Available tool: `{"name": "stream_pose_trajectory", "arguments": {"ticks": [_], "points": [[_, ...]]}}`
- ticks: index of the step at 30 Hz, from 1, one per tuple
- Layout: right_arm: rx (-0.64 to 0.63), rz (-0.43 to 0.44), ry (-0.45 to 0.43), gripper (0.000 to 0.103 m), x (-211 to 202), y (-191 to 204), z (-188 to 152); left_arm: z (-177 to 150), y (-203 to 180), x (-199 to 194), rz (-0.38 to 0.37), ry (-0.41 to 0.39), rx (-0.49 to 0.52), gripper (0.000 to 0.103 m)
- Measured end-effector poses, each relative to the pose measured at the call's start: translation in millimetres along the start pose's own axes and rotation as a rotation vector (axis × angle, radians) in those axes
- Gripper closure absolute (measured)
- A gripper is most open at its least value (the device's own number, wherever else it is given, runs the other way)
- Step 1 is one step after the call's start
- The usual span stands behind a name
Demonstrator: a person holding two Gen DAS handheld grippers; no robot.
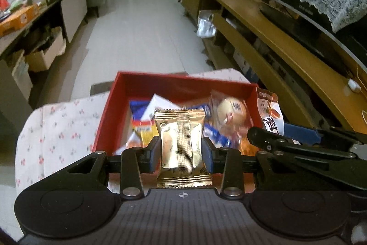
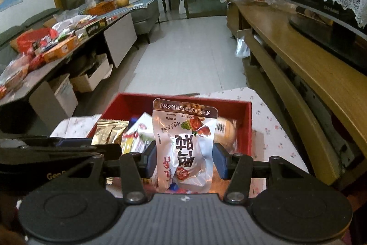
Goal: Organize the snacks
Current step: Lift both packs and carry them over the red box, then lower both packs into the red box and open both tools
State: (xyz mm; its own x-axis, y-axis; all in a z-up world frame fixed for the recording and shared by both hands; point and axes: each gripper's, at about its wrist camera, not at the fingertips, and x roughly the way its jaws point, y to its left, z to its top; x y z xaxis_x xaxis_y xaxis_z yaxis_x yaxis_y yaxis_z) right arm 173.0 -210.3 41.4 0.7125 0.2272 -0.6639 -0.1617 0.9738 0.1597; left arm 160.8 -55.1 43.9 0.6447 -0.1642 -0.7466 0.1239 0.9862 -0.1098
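The left gripper [image 1: 181,150] pinches a gold packet [image 1: 180,146] over the red box [image 1: 160,82] of snacks; the right gripper [image 2: 184,159] clamps a silver pouch [image 2: 185,146] above it, on the floral table [image 1: 57,125].

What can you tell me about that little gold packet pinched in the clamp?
The gold snack packet is a small, shiny foil pillow pack with crimped, zigzag-cut ends and a ribbed seam down its middle, facing the camera. It looks sealed and slightly puffed. It stands upright, squeezed at its sides between the blue pads of the left gripper, above the red box of mixed snacks. Only the pads touch it.
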Motion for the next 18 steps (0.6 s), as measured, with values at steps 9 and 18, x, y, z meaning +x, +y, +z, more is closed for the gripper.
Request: {"name": "stream_pose_trajectory", "arguments": {"ticks": [9, 18], "points": [[0.03, -0.004, 0.034, 0.033, 43, -13, 15, 17, 2, 36, 0.03, 0.025, -0.002, 0.058], [0.01, -0.026, 0.087, 0.033, 72, -15, 13, 14, 7, 60, 0.061, 0.076, -0.006, 0.058]]}}
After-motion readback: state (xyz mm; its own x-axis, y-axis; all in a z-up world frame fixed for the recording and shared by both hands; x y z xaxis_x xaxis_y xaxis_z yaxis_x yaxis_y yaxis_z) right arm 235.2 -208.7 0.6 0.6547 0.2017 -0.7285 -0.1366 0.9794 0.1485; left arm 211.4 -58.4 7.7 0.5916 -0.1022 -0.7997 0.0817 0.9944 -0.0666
